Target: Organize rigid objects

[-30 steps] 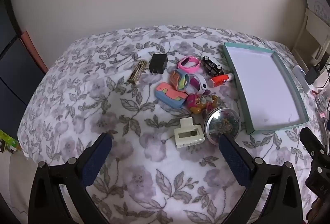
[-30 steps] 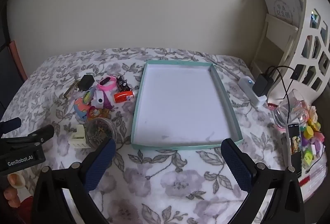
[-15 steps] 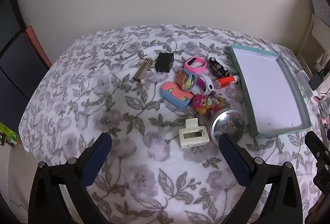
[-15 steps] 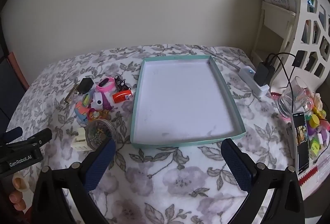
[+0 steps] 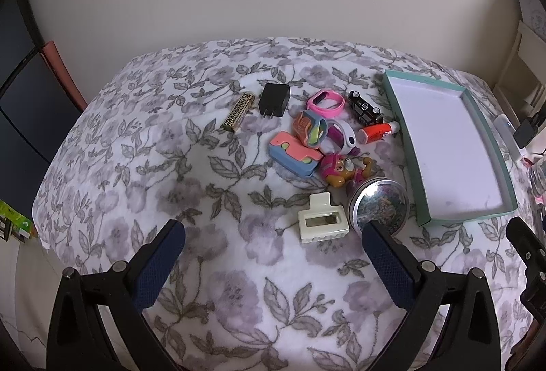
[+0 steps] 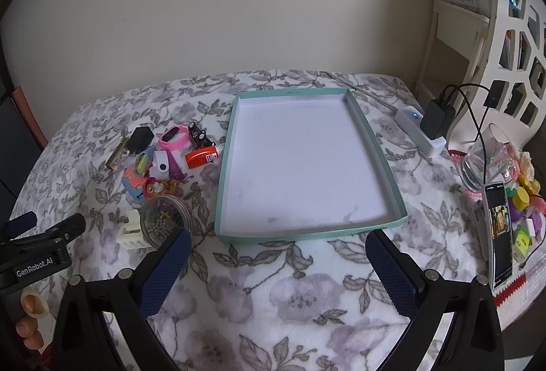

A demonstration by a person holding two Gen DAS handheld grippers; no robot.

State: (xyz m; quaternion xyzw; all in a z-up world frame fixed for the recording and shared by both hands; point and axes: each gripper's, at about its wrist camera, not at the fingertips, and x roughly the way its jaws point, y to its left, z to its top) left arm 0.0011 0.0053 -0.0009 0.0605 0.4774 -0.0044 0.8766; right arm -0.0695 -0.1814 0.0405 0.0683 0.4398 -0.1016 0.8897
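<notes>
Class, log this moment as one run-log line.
left gripper: open, empty | right gripper: open, empty | tray: empty | toy pile: left of tray

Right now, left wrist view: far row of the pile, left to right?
Patterned bar → black charger → pink band → black toy car → teal tray.

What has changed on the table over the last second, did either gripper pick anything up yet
Nothing was taken hold of or let go. Only the cameras shifted: the left gripper drew back a little, so the pile sits further from it, and the right gripper tilted slightly. Both jaws stay wide open and empty. The cream hair clip, the round tin and the other small items lie where they were, and the teal tray holds nothing.
</notes>
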